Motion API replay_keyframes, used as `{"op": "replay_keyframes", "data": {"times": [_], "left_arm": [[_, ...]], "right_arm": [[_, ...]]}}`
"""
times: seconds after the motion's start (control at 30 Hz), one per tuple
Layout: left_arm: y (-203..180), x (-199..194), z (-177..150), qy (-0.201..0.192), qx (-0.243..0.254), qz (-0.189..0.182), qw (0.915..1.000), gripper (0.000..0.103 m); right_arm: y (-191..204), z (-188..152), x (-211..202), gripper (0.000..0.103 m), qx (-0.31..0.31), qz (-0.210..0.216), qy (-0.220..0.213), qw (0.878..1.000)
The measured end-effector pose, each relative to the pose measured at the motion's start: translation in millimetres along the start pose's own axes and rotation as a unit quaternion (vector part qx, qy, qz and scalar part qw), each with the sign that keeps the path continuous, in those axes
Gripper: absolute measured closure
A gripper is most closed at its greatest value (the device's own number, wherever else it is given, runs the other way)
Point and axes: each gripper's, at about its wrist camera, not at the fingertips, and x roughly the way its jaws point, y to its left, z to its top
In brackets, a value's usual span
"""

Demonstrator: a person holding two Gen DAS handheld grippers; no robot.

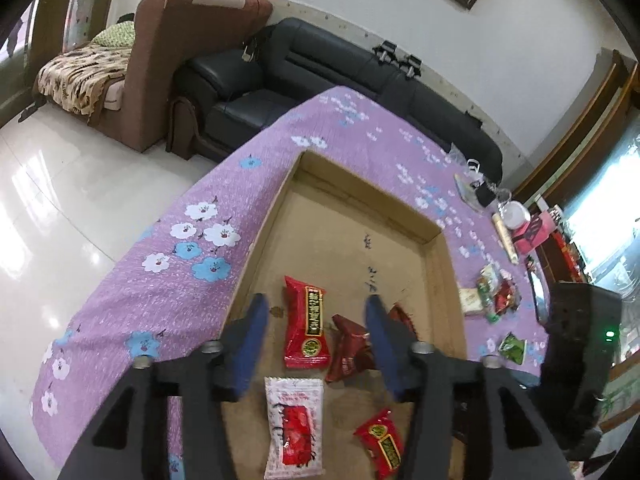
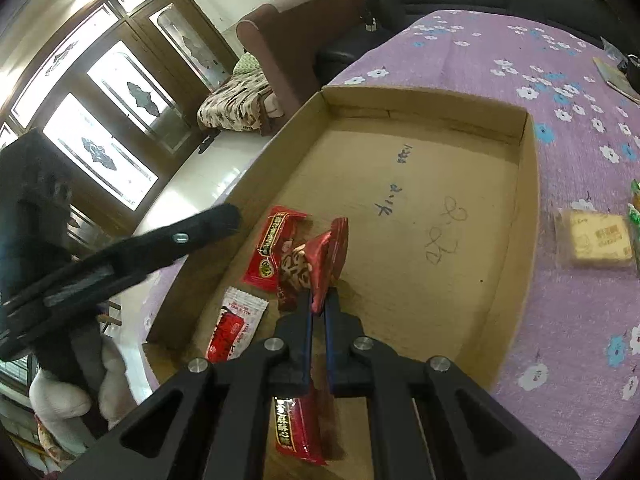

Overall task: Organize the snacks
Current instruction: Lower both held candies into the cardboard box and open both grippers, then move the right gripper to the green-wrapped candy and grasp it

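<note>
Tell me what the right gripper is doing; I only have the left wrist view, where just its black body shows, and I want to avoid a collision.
Observer: The right gripper is shut on a dark red snack packet.
Operator: Gripped where?
Observer: By one end; the rest sticks out beyond the gripper, over the cardboard box.
Operator: How near is my gripper?
Observer: One finger of the left gripper shows by the box's left wall, apart from that packet.

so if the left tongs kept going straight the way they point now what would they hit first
Most likely the long red snack packet lying on the floor of the cardboard box. It sits between the open left tongs, just ahead of their tips, though depth is hard to judge in this fisheye view.
</note>
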Motion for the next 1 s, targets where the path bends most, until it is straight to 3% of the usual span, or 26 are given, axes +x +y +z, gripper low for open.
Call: {"op": "replay_keyframes", "data": {"times": [0.2,0.27,0.37,0.5,0.63,0.83,1.0], "left_arm": [[-3.0,-23.7,-3.3,-0.036,-0.020,-0.012,0.9991,0.022],[-4.0,-34.0,-4.3,-0.055,-0.028,-0.006,0.9980,0.015],[-6.6,-48.2,-8.4,-0.083,-0.032,-0.020,0.9959,0.014],[-18.5,-63.3,-15.2,-0.112,-0.020,-0.046,0.9924,0.014],[-38.5,-70.4,-23.1,-0.130,-0.003,-0.103,0.9861,0.014],[-68.8,-50.5,-26.4,-0.084,0.019,-0.133,0.9874,0.014],[-86.4,-38.9,-35.9,-0.057,0.027,-0.125,0.9902,0.014]], "right_arm": [[2.9,-2.1,-5.4,0.093,-0.005,-0.001,-0.009,1.000],[3.9,-3.1,-10.4,0.084,-0.007,-0.002,-0.016,1.000],[4.6,-6.1,-23.1,0.067,-0.009,-0.004,-0.034,0.999],[2.3,-12.2,-48.2,0.063,-0.015,-0.012,-0.065,0.998],[-8.8,-21.1,-83.4,0.055,-0.014,-0.045,-0.112,0.993],[-57.2,-41.2,-151.2,0.029,0.008,-0.117,-0.218,0.969],[-133.5,-52.7,-194.8,0.029,0.077,-0.171,-0.229,0.955]]}}
